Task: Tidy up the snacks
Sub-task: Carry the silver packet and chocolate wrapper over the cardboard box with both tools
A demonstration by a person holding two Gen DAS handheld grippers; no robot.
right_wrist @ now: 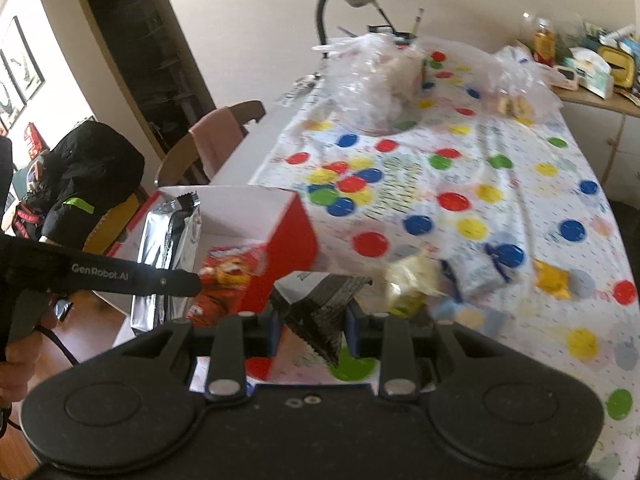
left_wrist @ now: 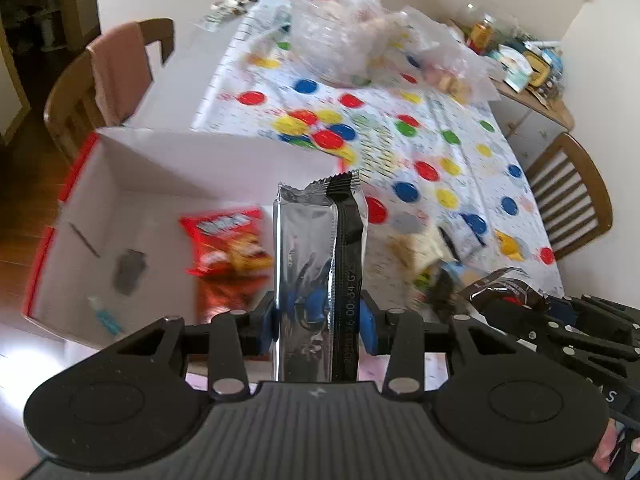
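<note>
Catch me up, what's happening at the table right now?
A person is sorting snacks with two handheld grippers. The left gripper is shut on a silver and black snack wrapper, held upright by the red and white box, where a red chip bag already lies. The right gripper is shut on a dark snack packet. More snacks, such as a yellow packet, wait on the polka-dot tablecloth.
</note>
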